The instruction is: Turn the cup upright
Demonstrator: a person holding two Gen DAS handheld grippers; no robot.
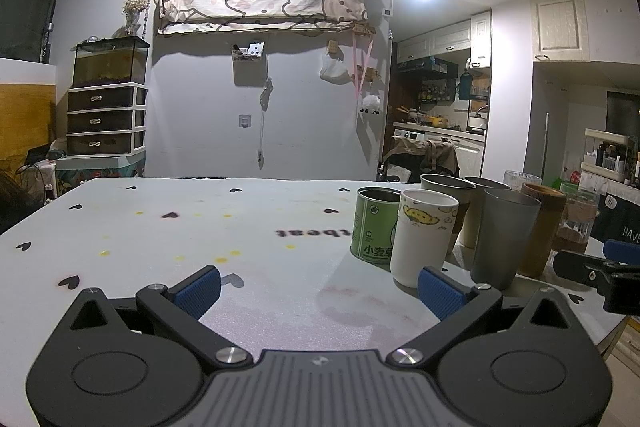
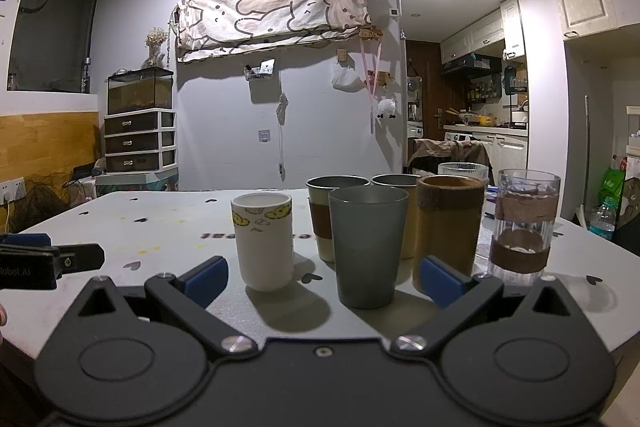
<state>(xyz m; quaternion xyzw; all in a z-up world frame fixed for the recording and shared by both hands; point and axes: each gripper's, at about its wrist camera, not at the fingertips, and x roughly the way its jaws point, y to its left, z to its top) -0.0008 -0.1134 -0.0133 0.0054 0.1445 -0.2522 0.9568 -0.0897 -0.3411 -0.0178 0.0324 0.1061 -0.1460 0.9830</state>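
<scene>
Every cup in view stands mouth-up on the white heart-printed bench, so the flipping looks done, or at least no overturned cup shows. The white cup with yellow cartoon print sits at the front left of the group, and the grey frosted tumbler is just beside it. Behind them stand 2 metal cups with brown sleeves, a brown cork-banded cup and a clear ribbed glass. A green tin stands behind the white cup in the left view. The right gripper is spread wide and empty in front of the cups. The left gripper is likewise spread over bare bench, holding nothing. Whether a cup lies tipped behind the group is hard to tell.
</scene>
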